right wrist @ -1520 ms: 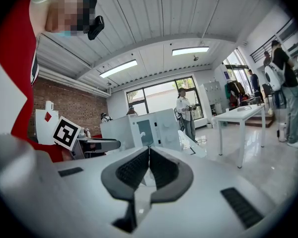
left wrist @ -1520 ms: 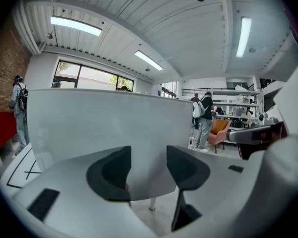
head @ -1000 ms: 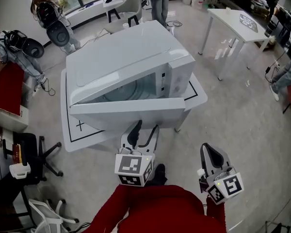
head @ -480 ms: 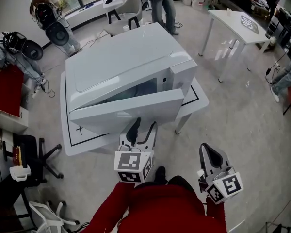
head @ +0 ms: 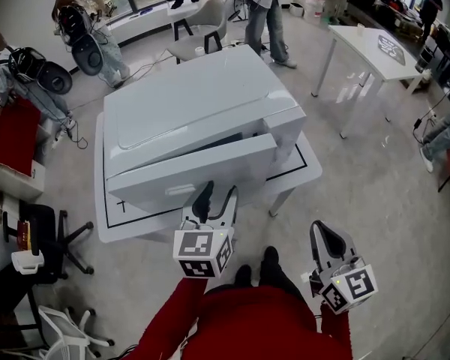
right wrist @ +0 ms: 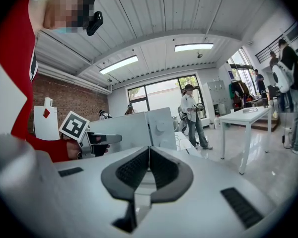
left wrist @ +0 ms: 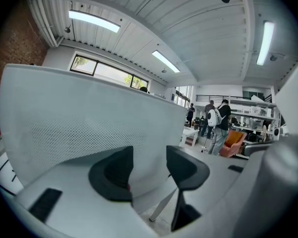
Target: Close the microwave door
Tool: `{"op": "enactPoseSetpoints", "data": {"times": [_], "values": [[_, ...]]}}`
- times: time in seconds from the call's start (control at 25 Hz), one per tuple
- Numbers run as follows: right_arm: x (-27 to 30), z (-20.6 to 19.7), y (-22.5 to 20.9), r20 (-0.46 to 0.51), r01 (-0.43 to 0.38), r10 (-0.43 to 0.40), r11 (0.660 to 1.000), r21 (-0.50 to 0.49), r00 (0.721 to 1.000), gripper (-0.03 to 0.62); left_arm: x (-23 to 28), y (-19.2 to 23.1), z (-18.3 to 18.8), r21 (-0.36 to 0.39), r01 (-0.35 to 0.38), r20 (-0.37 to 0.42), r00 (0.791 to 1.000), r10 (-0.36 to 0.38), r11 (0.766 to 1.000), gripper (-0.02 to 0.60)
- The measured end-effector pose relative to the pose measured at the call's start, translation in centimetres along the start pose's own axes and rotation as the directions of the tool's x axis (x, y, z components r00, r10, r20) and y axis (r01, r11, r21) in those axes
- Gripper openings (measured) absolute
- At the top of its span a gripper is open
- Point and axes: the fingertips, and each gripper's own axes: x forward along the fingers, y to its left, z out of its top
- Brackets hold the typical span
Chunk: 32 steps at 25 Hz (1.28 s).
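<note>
1. Microwave (head: 195, 100): a white unit standing on a low white table (head: 304, 160) marked with black lines, directly ahead of the person.

2. Microwave door (head: 187, 172): almost shut. A narrow dark gap shows along its upper edge toward the control panel (head: 285, 126), which sits at the right end of the front.

3. Left gripper (head: 216, 195): its 2 jaws are spread apart with nothing between them. The tips sit at the lower middle of the door face. In the left gripper view the door's dotted window screen fills the area just beyond the jaws. Actual contact cannot be confirmed.

4. Right gripper (head: 324, 235): its 2 jaws are pressed together and hold nothing. It is positioned low at the person's right side, well apart from the microwave and the table.
</note>
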Motion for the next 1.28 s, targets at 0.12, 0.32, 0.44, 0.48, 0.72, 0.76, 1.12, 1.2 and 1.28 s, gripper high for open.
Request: {"op": "enactPoseSetpoints", "data": {"times": [0.12, 0.32, 0.44, 0.48, 0.72, 0.76, 1.12, 1.2, 1.28], "values": [[1.3, 1.1, -1.6, -0.005, -0.018, 0.018, 1.0, -0.019, 1.0, 0.015, 0.6, 0.2, 0.5, -0.01, -0.024, 0.006, 1.0, 0.024, 1.0, 0.218], [3.6, 2.5, -3.3, -0.015, -0.062, 0.061, 0.998, -0.034, 0.998, 0.015, 1.0, 0.7, 0.8, -0.013, -0.083, 0.007, 0.996, 0.083, 0.996, 0.18], [4.8, 2.8, -4.1, -0.026, -0.095, 0.094, 0.995, -0.039, 0.995, 0.015, 1.0, 1.1, 0.7, -0.012, -0.159, 0.014, 0.987, 0.16, 0.987, 0.143], [5.2, 3.0, -4.3, -0.03, -0.105, 0.104, 0.994, -0.041, 0.994, 0.015, 0.9, 1.4, 0.7, -0.014, -0.19, 0.017, 0.982, 0.191, 0.982, 0.115], [7.2, 3.9, -5.1, -0.043, -0.162, 0.16, 0.986, -0.046, 0.986, 0.015, 0.5, 2.4, 1.1, -0.013, -0.329, 0.025, 0.944, 0.33, 0.944, 0.035], [7.5, 4.0, -5.3, -0.044, -0.17, 0.168, 0.984, -0.045, 0.985, 0.014, 0.5, 2.5, 1.1, -0.016, -0.342, 0.025, 0.939, 0.342, 0.94, 0.023], [9.2, 4.3, -6.3, -0.057, -0.227, 0.225, 0.973, -0.036, 0.973, 0.014, 0.1, 2.7, 1.2, -0.023, -0.4, 0.02, 0.916, 0.4, 0.916, 0.017], [9.5, 4.2, -6.5, -0.062, -0.238, 0.236, 0.971, -0.033, 0.97, 0.015, 0.1, 2.7, 1.2, -0.023, -0.407, 0.02, 0.913, 0.407, 0.913, 0.017], [9.8, 4.2, -6.5, -0.067, -0.249, 0.246, 0.968, -0.03, 0.967, 0.015, 0.3, 2.8, 1.3, -0.021, -0.412, 0.02, 0.911, 0.413, 0.911, 0.017]]}}
